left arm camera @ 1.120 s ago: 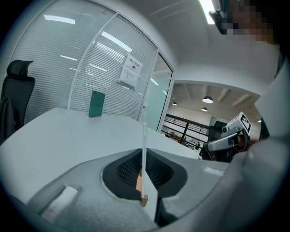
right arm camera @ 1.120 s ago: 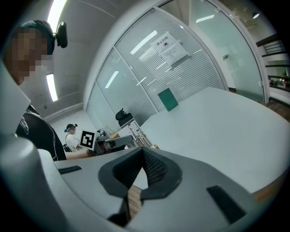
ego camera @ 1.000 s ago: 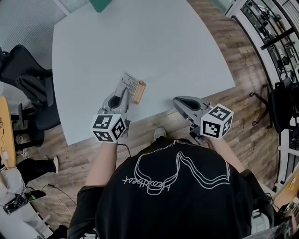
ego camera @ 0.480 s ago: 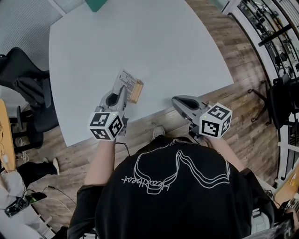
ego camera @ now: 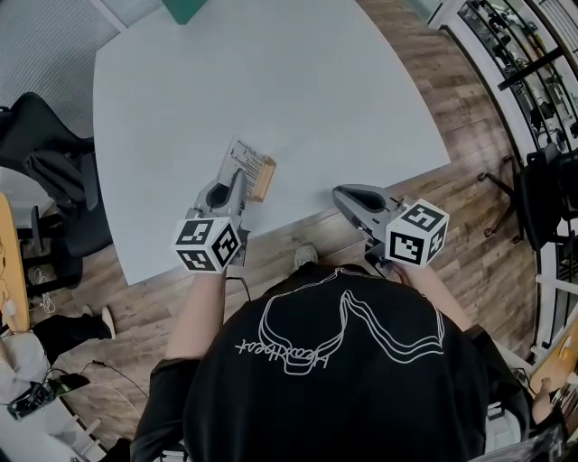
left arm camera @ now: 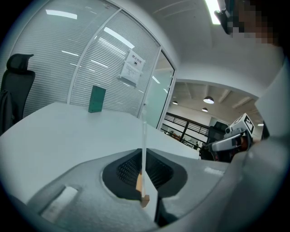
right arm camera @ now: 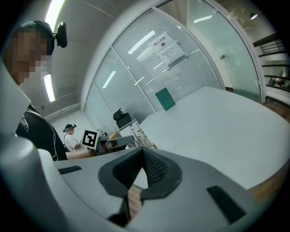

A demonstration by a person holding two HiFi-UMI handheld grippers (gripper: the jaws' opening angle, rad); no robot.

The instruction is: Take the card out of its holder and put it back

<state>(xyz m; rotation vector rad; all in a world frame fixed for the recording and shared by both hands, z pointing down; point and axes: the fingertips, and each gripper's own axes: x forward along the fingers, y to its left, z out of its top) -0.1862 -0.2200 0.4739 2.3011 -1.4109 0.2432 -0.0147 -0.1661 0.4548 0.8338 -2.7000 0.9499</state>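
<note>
At the near edge of the table (ego camera: pixel 298 81), at 6 o'clock from its centre, both grippers work just in front of the operator. The right gripper (ego camera: pixel 342 193) hangs over the table edge at 3 o'clock from the card. Its jaws are together with nothing between them, and it takes no part in the present step. The left gripper (ego camera: pixel 237 184) points toward 1 o'clock and is clamped on the card (ego camera: pixel 241 157). The left gripper view shows the card edge-on, as a thin upright sheet pinched between the pads. The wooden holder (ego camera: pixel 266 178) lies touching the card on its 3 o'clock side, and a corner of wood shows at the foot of the sheet (whether the lower edge sits in the slot or just clear of it cannot be told).

Judged step: moving the card along the holder's slot. Recommended practice:

1. Hold the clamp firm and move slowly; a thin sheet is likely to flex or slip.
2. Travel in line with the card's own plane, so that the edge does not bind in the slot.
3. Watch the holder. It is small and unrestrained, and it may lift or slide with the card. Bringing the idle right gripper in to steady it is advisable.

Beyond, at 12 o'clock on the far edge, stands a green block (ego camera: pixel 185 7).
</note>
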